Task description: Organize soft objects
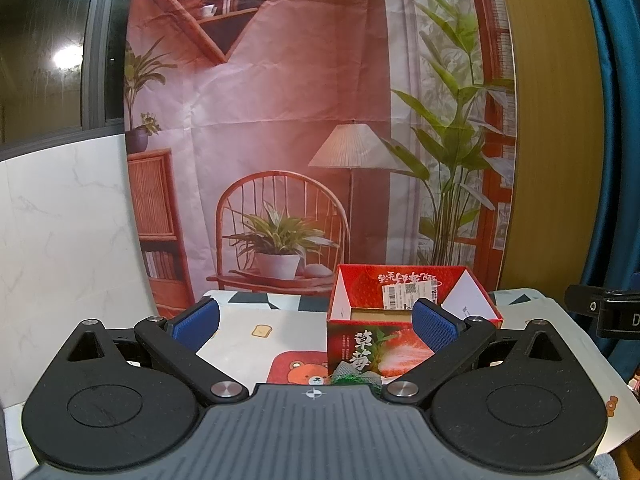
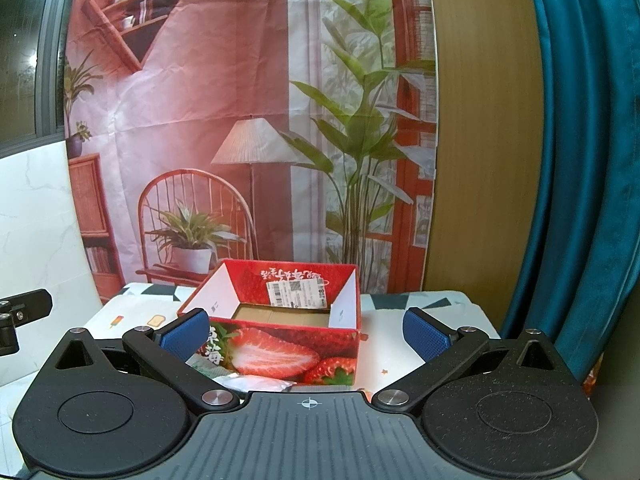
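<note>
We hold the left gripper (image 1: 316,322) and right gripper (image 2: 306,332) wide apart and empty, facing the open strawberry box (image 2: 280,344) at frame centre; soft packets (image 2: 256,383) lie at its base, presumably awaiting collection.

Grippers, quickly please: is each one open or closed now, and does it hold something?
Left gripper: open, holding nothing, facing the strawberry box.
Right gripper: open, holding nothing.
</note>
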Available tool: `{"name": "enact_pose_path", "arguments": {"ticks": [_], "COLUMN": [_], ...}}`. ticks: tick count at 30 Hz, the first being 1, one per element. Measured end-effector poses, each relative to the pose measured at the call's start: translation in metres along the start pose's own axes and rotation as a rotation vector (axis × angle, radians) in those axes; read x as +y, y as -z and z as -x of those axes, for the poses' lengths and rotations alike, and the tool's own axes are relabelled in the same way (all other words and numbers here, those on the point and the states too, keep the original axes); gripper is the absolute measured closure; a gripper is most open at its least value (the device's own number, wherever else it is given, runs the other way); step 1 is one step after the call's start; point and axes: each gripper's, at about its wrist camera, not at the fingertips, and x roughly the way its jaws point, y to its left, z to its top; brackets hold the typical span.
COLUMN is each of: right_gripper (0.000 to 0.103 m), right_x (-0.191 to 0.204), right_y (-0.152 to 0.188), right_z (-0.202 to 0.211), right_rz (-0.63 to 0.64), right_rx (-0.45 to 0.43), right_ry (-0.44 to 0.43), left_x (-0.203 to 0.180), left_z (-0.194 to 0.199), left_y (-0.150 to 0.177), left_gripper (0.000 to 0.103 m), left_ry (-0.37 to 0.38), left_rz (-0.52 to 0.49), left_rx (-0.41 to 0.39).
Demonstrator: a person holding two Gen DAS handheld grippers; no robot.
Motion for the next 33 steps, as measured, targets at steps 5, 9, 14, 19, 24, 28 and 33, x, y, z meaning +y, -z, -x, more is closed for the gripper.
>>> {"name": "enact_pose_path", "arguments": {"ticks": [5, 9, 14, 19, 24, 28, 33], "right_gripper": [0.0, 0.0, 0.0, 0.0, 0.0, 0.0, 0.0], "right_x": [0.0, 0.0, -0.001, 0.002, 0.002, 0.004, 0.005], "right_y": [0.0, 0.0, -0.001, 0.004, 0.005, 0.009, 0.019], "right_z": [0.0, 0.0, 0.0, -0.002, -0.002, -0.004, -0.013], "right_rz": [0.0, -0.001, -0.001, -0.003, -0.004, -0.007, -0.023], "right_rx": [0.0, 0.001, 0.001, 0.004, 0.005, 0.01, 0.02], "right_ry": [0.0, 0.0, 0.0, -0.008, -0.008, -0.009, -0.031], "left_x": [0.0, 0.001, 0.001, 0.001, 0.0, 0.0, 0.002], "left_z": [0.0, 0.0, 0.0, 0.0, -0.001, -0.004, -0.019], "left_y": [0.0, 0.001, 0.001, 0.002, 0.003, 0.005, 0.015], "left_gripper": [0.0, 0.0, 0.0, 0.0, 0.0, 0.0, 0.0], "left_ry": [0.0, 0.0, 0.0, 0.005, 0.007, 0.009, 0.015], "left_rz": [0.0, 0.0, 0.002, 0.004, 0.008, 0.018, 0.038], "left_rx": [0.0, 0.0, 0.001, 0.0, 0.005, 0.017, 0.052]}}
